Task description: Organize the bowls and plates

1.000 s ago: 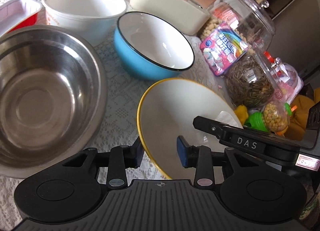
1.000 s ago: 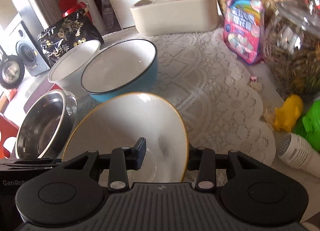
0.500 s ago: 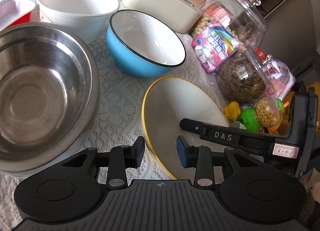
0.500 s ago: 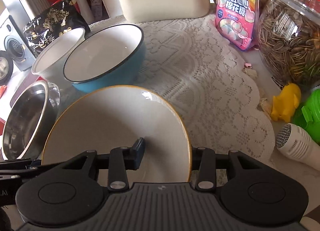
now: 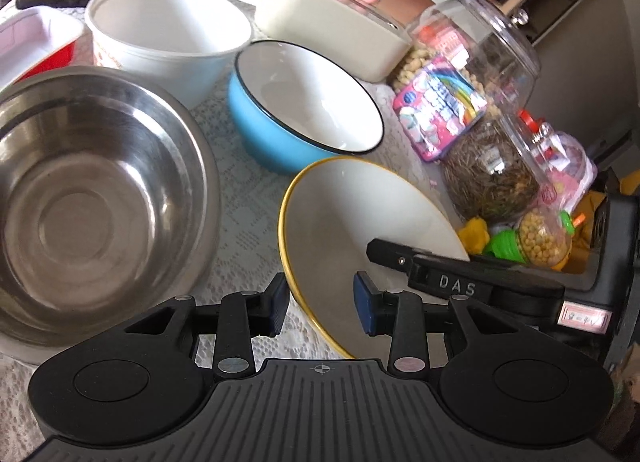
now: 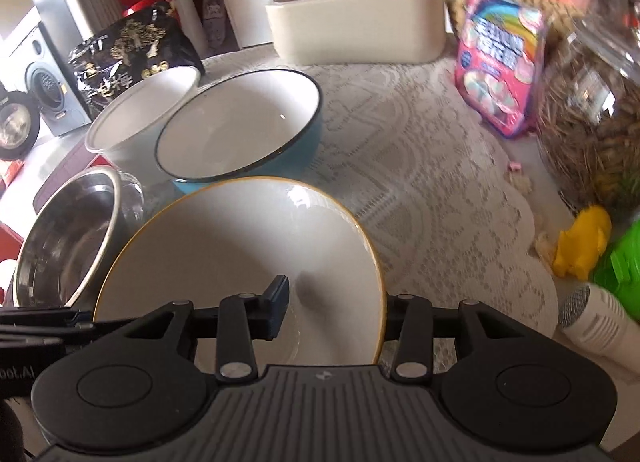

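A yellow-rimmed white bowl (image 5: 360, 229) (image 6: 240, 254) is tilted between both grippers. My left gripper (image 5: 320, 304) has its jaws either side of the bowl's near-left rim with a gap, open. My right gripper (image 6: 332, 306) straddles the bowl's right rim, one finger inside and one hidden behind the wall; it appears shut on it and shows in the left wrist view (image 5: 460, 274). A blue bowl (image 5: 304, 109) (image 6: 244, 129), a white bowl (image 5: 168, 37) (image 6: 140, 109) and a steel bowl (image 5: 92, 197) (image 6: 68, 238) stand on the lace cloth.
A cream box (image 5: 332, 33) (image 6: 356, 25) stands at the back. Snack jars (image 5: 492, 165), a pink candy bag (image 6: 500, 61), a yellow toy (image 6: 584, 242) and a microphone (image 6: 596, 326) crowd the right side. A red-white tray (image 5: 36, 45) and a black bag (image 6: 132, 49) lie at left.
The yellow-rimmed bowl has tilted and shifted slightly with the right gripper. Both views swung back a little; the left gripper stays around the rim.
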A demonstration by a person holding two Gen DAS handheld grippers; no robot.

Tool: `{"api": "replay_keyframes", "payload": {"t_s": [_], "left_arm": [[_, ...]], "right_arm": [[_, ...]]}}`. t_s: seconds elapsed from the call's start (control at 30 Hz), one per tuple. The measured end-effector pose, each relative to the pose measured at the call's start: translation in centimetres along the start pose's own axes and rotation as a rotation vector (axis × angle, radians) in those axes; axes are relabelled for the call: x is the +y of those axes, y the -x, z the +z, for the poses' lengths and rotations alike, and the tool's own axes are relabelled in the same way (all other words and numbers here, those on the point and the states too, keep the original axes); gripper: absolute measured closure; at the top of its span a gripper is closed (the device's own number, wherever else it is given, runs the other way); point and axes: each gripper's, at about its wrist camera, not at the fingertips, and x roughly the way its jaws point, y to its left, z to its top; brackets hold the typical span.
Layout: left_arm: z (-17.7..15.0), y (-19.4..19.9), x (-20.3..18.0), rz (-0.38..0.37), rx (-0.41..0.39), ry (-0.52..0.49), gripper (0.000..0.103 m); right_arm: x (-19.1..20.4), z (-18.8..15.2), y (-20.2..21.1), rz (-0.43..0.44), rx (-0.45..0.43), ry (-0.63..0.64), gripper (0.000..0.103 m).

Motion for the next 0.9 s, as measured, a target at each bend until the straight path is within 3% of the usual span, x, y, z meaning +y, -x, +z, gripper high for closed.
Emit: {"api": "replay_keyframes", "payload": {"t_s": [0.17, 0.9], "left_arm": [[0.0, -0.3, -0.1, 0.005, 0.004, -0.01, 0.065], [0.2, -0.7, 0.0, -0.006, 0.026, -0.002, 0.065]], "right_arm": [[-0.3, -0.4, -1.4, -0.003, 0.041, -0.016, 0.061], [-0.4, -0.5, -1.3, -0.021, 0.038, 0.002, 0.062]]}}
